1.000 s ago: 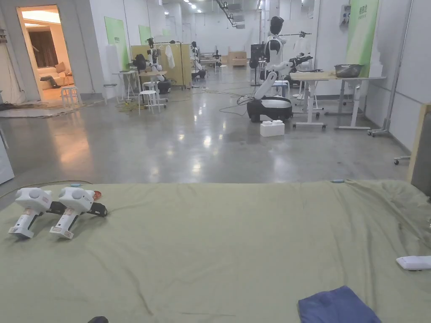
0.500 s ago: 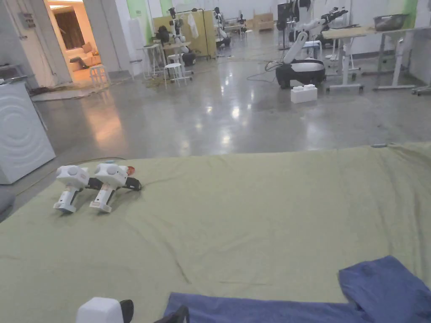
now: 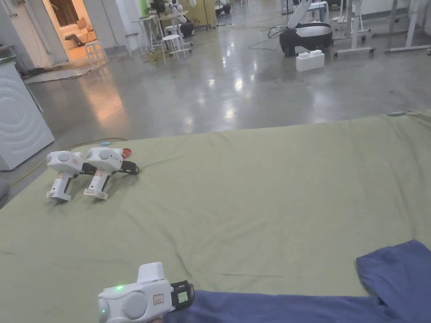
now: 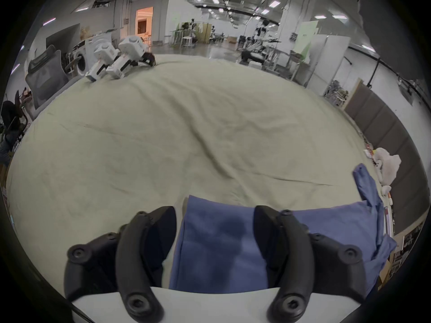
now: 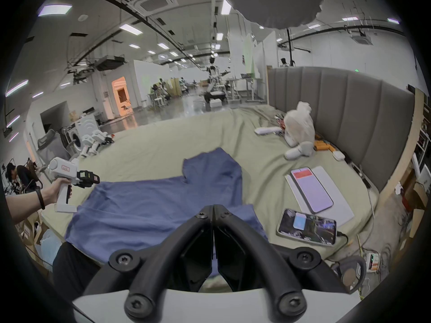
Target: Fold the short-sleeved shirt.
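Observation:
A blue short-sleeved shirt [image 3: 395,273] lies spread flat on the green bed sheet [image 3: 252,189], at the near edge. In the right gripper view one sleeve points toward the far side of the shirt [image 5: 151,202]. My left gripper [image 3: 182,295] hovers at the shirt's left end, held by a hand. Its jaws stand wide open over the blue cloth [image 4: 217,246], and the left gripper [image 4: 214,209] holds nothing. My right gripper [image 5: 213,207] sits over the shirt's near right part with its jaws closed together and no cloth seen between them.
Two spare white grippers [image 3: 84,170] lie on the sheet at the far left. On the right side of the bed are a tablet with a phone on it [image 5: 312,190], a second phone [image 5: 307,226] and a plush toy [image 5: 299,127], beside the grey headboard [image 5: 349,109].
The head camera has tilted down, so more of the shirt shows. My left gripper has risen into the head view at the shirt's left end.

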Demonstrator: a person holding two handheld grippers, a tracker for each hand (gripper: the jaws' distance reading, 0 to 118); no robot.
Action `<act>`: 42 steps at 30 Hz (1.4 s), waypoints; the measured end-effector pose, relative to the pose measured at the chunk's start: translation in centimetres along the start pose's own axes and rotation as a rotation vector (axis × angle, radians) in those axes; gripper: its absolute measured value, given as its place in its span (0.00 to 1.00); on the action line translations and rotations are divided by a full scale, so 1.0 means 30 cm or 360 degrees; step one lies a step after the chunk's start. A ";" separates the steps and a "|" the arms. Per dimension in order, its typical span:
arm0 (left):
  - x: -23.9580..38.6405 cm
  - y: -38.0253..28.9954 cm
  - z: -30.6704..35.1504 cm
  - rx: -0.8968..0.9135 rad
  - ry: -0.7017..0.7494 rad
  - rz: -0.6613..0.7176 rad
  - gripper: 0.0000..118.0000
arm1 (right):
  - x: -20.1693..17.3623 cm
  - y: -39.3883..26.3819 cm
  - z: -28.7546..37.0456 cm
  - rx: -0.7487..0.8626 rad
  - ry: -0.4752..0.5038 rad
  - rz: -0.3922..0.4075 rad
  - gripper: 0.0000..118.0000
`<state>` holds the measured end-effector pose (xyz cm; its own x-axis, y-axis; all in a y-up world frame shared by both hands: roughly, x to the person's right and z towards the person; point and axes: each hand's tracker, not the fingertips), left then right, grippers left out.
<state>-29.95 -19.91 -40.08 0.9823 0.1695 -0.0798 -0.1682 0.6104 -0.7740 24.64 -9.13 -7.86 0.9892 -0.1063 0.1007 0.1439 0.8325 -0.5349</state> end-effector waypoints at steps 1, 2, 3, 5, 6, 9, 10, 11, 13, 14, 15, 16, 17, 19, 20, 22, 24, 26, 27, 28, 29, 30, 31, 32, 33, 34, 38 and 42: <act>-0.003 0.000 -0.026 -0.0046 0.0004 0.0006 0.47 | 0.006 -0.006 -0.008 -0.0027 -0.0011 -0.0001 0.00; 0.005 -0.012 -0.039 -0.0070 0.0016 0.0003 0.41 | 0.008 -0.012 -0.015 -0.0033 -0.0022 0.0003 0.00; 0.012 -0.021 -0.054 -0.0088 0.0057 -0.0033 0.40 | 0.009 -0.016 -0.021 -0.0051 -0.0030 0.0007 0.00; 0.031 -0.029 -0.051 -0.0040 0.0041 -0.0085 0.36 | 0.005 -0.020 -0.029 -0.0072 -0.0030 0.0010 0.00; 0.045 -0.037 -0.042 -0.0046 0.0068 -0.0113 0.30 | 0.004 -0.020 -0.034 -0.0077 -0.0026 0.0008 0.00; 0.092 -0.037 -0.040 -0.0067 0.0045 -0.0156 0.04 | -0.004 -0.008 -0.058 -0.0091 0.0008 0.0009 0.00; 0.112 -0.042 -0.044 -0.0093 0.0075 -0.0180 0.04 | -0.004 0.003 -0.075 -0.0095 0.0022 0.0013 0.00; 0.134 -0.049 -0.059 -0.0107 0.0158 -0.0249 0.03 | -0.005 0.023 -0.100 -0.0092 0.0029 0.0018 0.00; 0.152 -0.055 -0.081 -0.0136 0.0194 -0.0331 0.03 | 0.007 0.073 -0.161 -0.0086 0.0050 0.0028 0.00; 0.152 -0.052 -0.093 -0.0142 0.0191 -0.0341 0.03 | 0.018 0.116 -0.213 -0.0087 0.0053 0.0026 0.09; 0.153 -0.049 -0.096 -0.0153 0.0186 -0.0351 0.03 | 0.036 0.162 -0.279 -0.0123 0.0072 0.0011 0.27; 0.150 -0.041 -0.093 -0.0163 0.0181 -0.0349 0.03 | 0.054 0.200 -0.339 -0.0167 0.0068 -0.0002 0.47; 0.146 -0.032 -0.092 -0.0193 0.0169 -0.0339 0.03 | 0.076 0.243 -0.428 -0.0240 0.0066 -0.0031 0.58; 0.129 -0.012 -0.099 -0.0235 0.0144 -0.0320 0.03 | 0.098 0.304 -0.603 -0.0411 0.0030 0.0066 0.58; 0.123 -0.004 -0.100 -0.0255 0.0131 -0.0290 0.03 | 0.116 0.320 -0.705 -0.0448 0.0013 0.0128 0.58; 0.138 -0.001 -0.075 -0.0280 0.0115 -0.0270 0.03 | 0.151 0.343 -0.871 -0.0583 -0.0048 0.0046 0.58; 0.136 -0.002 -0.070 -0.0287 0.0101 -0.0258 0.03 | 0.189 0.339 -1.028 -0.0753 -0.0112 -0.0036 0.57; 0.138 -0.003 -0.061 -0.0288 0.0091 -0.0269 0.03 | 0.195 0.328 -1.123 -0.0881 -0.0217 0.0020 0.53; 0.141 -0.007 -0.056 -0.0284 0.0089 -0.0275 0.03 | 0.196 0.312 -1.147 -0.0934 -0.0206 0.0021 0.41; 0.144 -0.011 -0.052 -0.0278 0.0088 -0.0280 0.03 | 0.191 0.293 -1.148 -0.0952 -0.0168 -0.0019 0.35; 0.149 -0.016 -0.048 -0.0271 0.0090 -0.0289 0.03 | 0.175 0.303 -1.120 -0.0873 -0.0205 0.0009 0.32; 0.150 -0.015 -0.046 -0.0264 0.0094 -0.0300 0.03 | 0.163 0.312 -1.099 -0.0848 -0.0169 0.0059 0.18; 0.155 -0.017 -0.042 -0.0259 0.0099 -0.0306 0.03 | 0.156 0.317 -1.088 -0.0831 -0.0124 0.0114 0.00; 0.159 -0.012 -0.032 -0.0260 0.0099 -0.0311 0.01 | 0.146 0.309 -1.060 -0.0837 -0.0144 0.0144 0.00; 0.157 -0.004 -0.005 -0.0254 0.0061 -0.0322 0.00 | 0.150 0.320 -1.036 -0.0810 -0.0151 0.0145 0.00; 0.121 0.016 0.002 -0.0227 0.0006 -0.0340 0.00 | 0.154 0.335 -1.008 -0.0781 -0.0140 0.0144 0.00; 0.047 -0.006 0.278 0.0071 -0.0150 -0.0302 0.00 | 0.168 0.368 -0.766 -0.0528 -0.0011 -0.0006 0.00; -0.063 -0.179 0.555 0.0166 -0.0259 -0.0243 0.00 | 0.161 0.280 -0.448 -0.0391 0.0012 0.0026 0.00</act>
<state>-32.26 -10.62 -25.31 0.9722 0.1865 0.1418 -0.0348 0.7135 -0.6998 30.99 -9.97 -23.14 0.9915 -0.0983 0.0846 0.1290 0.6770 -0.7246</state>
